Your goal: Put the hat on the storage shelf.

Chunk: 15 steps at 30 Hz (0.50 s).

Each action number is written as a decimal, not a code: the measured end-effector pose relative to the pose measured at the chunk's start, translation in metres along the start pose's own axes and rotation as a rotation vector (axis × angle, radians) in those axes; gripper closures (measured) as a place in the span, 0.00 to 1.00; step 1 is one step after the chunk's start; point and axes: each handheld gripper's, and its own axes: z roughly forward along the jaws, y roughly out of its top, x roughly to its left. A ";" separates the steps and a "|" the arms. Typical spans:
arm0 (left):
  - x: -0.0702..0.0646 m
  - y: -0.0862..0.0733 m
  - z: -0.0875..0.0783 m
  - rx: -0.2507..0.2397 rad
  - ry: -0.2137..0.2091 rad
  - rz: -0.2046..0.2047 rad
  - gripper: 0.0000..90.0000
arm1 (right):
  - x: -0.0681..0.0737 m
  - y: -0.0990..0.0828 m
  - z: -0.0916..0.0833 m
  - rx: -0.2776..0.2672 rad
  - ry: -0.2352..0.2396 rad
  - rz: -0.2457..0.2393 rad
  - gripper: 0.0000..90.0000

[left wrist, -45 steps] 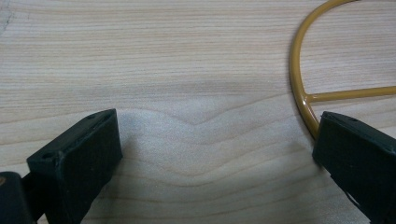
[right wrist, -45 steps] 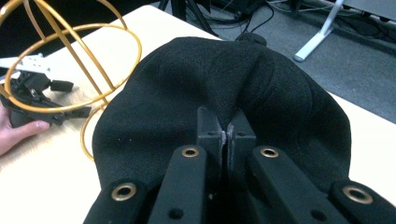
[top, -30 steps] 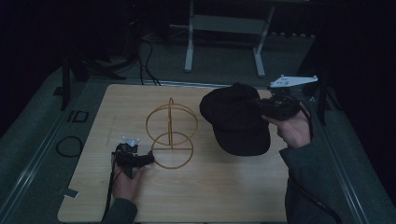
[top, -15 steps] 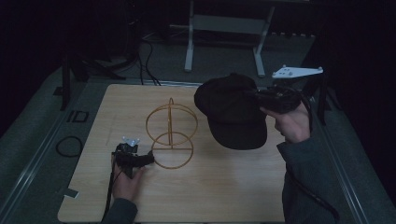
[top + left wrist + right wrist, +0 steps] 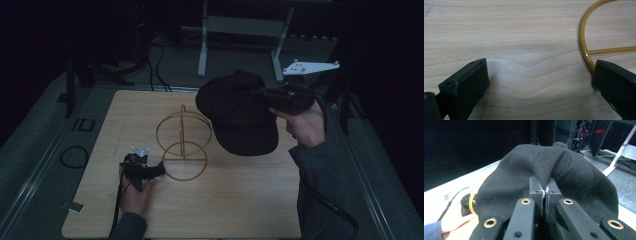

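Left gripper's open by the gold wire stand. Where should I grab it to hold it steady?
Grip the stand's base ring at its near-left edge, where the left gripper already sits. The ring lies flat on the table, so come in low from that side, jaws straddling the thin wire.

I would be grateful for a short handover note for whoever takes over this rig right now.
Right gripper: shut on the black cap, pinching its fabric and holding it in the air over the table's right side, just right of the stand.
Left gripper: open, low on the table, one jaw against the base ring of the gold wire stand.
Done: cap picked up.
Left: the cap is not yet on the stand; probably carry it over and set it on top while the left gripper steadies the base.
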 end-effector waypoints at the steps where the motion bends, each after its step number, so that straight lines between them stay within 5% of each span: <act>1: 0.000 0.000 0.000 0.000 0.000 0.001 0.01 | 0.001 0.001 0.000 -0.003 0.001 0.001 0.97; 15: 0.000 0.000 0.000 -0.003 0.000 -0.006 0.01 | 0.024 0.020 0.020 -0.030 0.052 0.005 0.97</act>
